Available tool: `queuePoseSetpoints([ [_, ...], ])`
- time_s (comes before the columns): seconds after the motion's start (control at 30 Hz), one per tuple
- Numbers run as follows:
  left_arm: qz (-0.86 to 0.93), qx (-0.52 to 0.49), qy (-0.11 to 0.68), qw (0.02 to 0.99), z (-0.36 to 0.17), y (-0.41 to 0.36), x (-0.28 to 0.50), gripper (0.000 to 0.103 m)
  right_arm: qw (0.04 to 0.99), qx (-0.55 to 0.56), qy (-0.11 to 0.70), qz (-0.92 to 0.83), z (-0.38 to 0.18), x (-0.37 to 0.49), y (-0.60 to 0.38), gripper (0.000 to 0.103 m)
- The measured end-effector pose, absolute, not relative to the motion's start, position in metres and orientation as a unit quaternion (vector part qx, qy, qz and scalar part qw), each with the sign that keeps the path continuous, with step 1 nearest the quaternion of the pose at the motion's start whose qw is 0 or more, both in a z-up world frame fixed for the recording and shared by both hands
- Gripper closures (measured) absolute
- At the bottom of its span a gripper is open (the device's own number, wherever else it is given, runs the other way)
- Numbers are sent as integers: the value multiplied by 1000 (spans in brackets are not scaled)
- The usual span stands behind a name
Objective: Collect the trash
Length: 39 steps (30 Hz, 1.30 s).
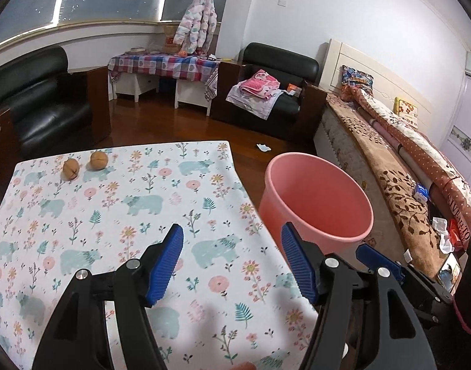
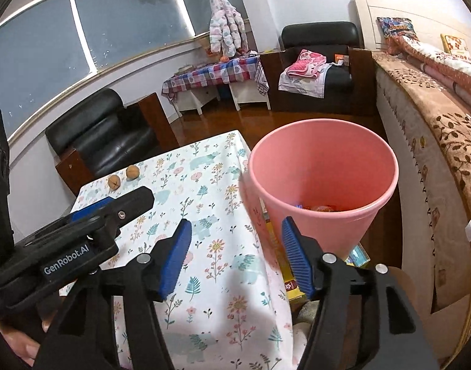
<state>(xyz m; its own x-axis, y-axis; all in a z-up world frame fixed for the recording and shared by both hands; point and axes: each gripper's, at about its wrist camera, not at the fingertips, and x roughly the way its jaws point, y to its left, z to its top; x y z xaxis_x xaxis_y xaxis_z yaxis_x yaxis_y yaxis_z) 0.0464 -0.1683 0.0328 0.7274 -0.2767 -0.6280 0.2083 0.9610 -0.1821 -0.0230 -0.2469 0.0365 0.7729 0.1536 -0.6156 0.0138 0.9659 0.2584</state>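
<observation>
Pink plastic bin (image 2: 323, 166) stands on the dark wood floor just beside the right edge of the table (image 1: 118, 203), between the table and the bed (image 1: 398, 185). Right wrist view looks down into it: a few pieces of trash (image 2: 320, 208), red and orange wrappers, lie at the bottom; what they are exactly cannot be told. Table wears a white cloth printed with pale blue bears and small flowers. Two brown walnuts (image 1: 84, 165) sit near its far left corner, close together, well apart from both tongs. Left tongs (image 1: 232, 262) spread wide with nothing between the blue ribbed pads, hovering over the near right part of the cloth, the right pad overlapping the bin's wall in the picture. Right tongs (image 2: 237, 257) likewise wide open and empty, held over the table's right edge, with the bin just ahead of the right pad. Left gripper's black body shows at the left of the right wrist view, a fingertip visible at the bottom left corner. Small white scrap (image 1: 263, 147) lies on the floor beyond the table. Black armchairs, a checked side table and hanging padded jackets fill the far wall.
</observation>
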Motion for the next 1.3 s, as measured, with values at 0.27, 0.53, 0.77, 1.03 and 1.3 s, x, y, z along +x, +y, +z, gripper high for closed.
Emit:
queuePoseSetpoints([
  [0.27,-132,-53,347,927,29,-163,37,38,934,118,337,28,36,-29,-247,41],
  [0.53,-127,-60,348,927,27,-161,36,38,937,111,329,21,36,-32,-248,41],
  [0.77,-127,-60,348,927,27,-161,36,39,938,111,327,21,36,-34,-248,41],
  [1.03,-128,-59,348,927,27,-162,34,39,938,111,327,20,36,-35,-248,41],
  [1.3,-128,-57,347,927,28,-164,33,39,938,112,327,16,37,-35,-250,41],
])
